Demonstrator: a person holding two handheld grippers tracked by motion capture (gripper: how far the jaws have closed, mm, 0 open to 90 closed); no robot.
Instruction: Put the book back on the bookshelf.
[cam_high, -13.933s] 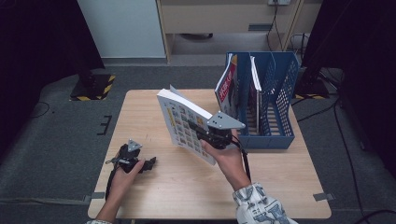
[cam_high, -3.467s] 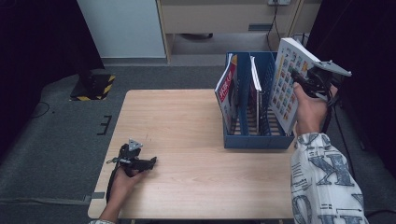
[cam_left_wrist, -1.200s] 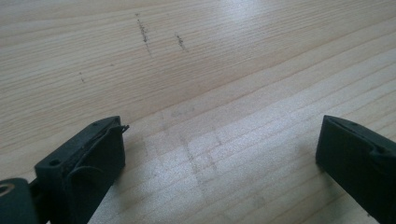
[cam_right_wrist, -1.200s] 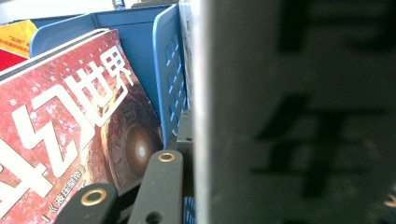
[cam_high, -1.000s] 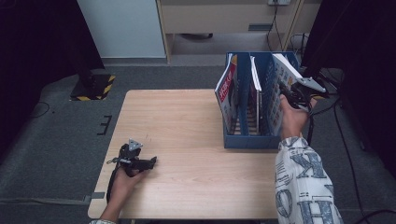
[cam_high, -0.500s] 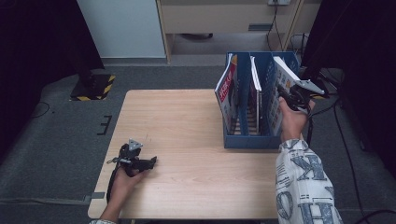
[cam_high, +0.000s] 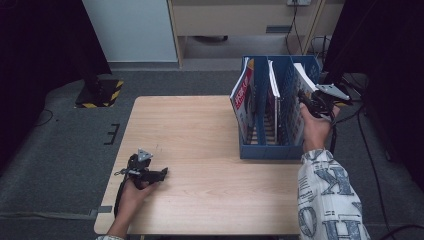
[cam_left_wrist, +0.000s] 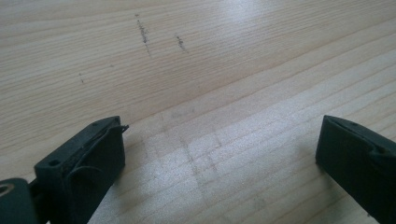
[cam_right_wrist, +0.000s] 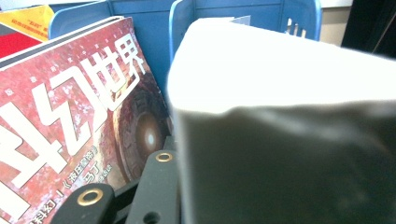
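One wooden table (cam_high: 200, 130) carries the whole setup, and every position below is given relative to the blue file rack (cam_high: 272, 150) standing on its far right part. That rack is upright and split by dividers into side-by-side slots, open at the top.

Contents of the rack, from its left wall to its right wall:
- left slot: a red magazine (cam_high: 242, 97), leaning with its top edge above the rack wall; the right gripper view shows its red cover (cam_right_wrist: 70, 140) with large white characters
- middle slot: a thin white book (cam_high: 272, 80), standing on edge
- right slot: a thick book (cam_high: 300, 82), tilted, lower part inside the slot, top corner above the rack wall; its pale page block (cam_right_wrist: 280, 79) sits close to the camera in the right gripper view

Right gripper (cam_high: 311, 100): positioned at the right slot of the rack, held by a hand with a patterned sleeve (cam_high: 327, 195). Its jaws are clamped on the upper edge of the thick book, one black jaw lying against the book's side in the right gripper view.

Left gripper (cam_high: 150, 172): well apart from the rack, near the front left corner of the table, resting on the wood in the person's hand. Its jaws (cam_left_wrist: 219, 158) stand wide apart with bare wood between them
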